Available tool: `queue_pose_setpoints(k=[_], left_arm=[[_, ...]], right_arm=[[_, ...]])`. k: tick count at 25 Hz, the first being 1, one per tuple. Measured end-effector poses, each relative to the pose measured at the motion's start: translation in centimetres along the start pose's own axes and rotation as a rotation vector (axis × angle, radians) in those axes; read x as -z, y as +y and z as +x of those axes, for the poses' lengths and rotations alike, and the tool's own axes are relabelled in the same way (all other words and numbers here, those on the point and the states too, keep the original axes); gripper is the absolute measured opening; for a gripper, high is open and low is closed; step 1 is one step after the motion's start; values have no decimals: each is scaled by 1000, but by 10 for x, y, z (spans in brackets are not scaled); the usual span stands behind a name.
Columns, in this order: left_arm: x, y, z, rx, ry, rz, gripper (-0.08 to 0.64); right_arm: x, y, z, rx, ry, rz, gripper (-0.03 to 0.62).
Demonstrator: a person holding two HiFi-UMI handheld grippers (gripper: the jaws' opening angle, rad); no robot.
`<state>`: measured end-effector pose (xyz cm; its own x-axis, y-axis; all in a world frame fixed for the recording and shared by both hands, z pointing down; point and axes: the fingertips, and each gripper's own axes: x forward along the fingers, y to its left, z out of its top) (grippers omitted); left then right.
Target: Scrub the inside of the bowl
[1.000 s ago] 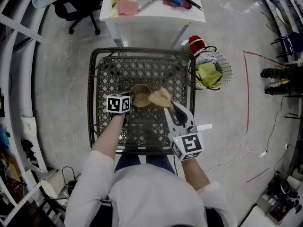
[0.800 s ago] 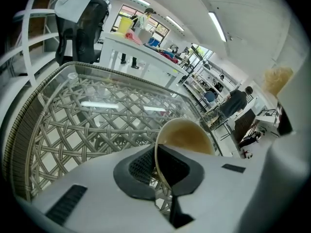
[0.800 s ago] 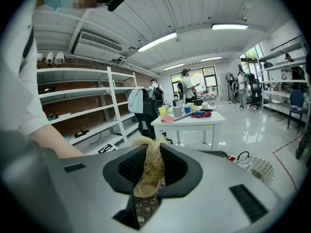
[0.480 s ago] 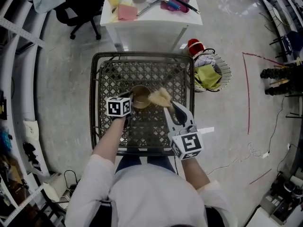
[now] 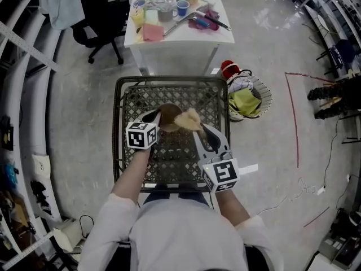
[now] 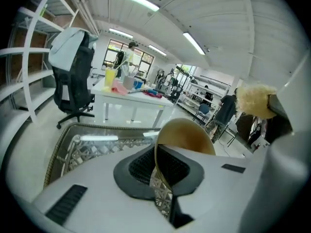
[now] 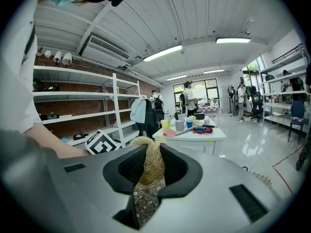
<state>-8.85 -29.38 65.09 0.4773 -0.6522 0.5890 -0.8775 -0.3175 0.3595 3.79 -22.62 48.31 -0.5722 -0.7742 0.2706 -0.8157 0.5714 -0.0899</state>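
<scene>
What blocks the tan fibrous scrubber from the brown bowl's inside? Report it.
Nothing visible does. The tan fibrous scrubber, shut in the right gripper, hangs close beside the round brown bowl, clamped at its rim by the left gripper; only open air separates them.

1 bowl [image 5: 168, 117], 1 scrub pad [image 5: 189, 119], 2 tools (L tool [image 5: 158, 116], R tool [image 5: 197, 129]), 1 wire cart [image 5: 117, 123], 1 worktop [image 5: 186, 35], 1 chair [image 5: 104, 16].

Tan bowl [image 5: 167, 117], straw-yellow scrubber [image 5: 189, 119]
</scene>
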Motion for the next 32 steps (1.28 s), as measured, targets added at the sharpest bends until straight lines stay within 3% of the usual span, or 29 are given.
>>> queue_pose_setpoints(k=[4,17,25,32], left_arm=[[-32,-16,-21,8,-62,91,40],[-111,-60,-89,-32,-269,277,40],[-125,-78,-119,-60,-318,389,40],[-118,-93,-131,-53,-321,457,40]], right_arm=[[-13,7,-7,2,-31,-15,91],[-46,32,-29,-1,-102,-104,91],[-57,61,-28,-30,-108,-206,91],[-64,68,-14,8,-76,-338,91]])
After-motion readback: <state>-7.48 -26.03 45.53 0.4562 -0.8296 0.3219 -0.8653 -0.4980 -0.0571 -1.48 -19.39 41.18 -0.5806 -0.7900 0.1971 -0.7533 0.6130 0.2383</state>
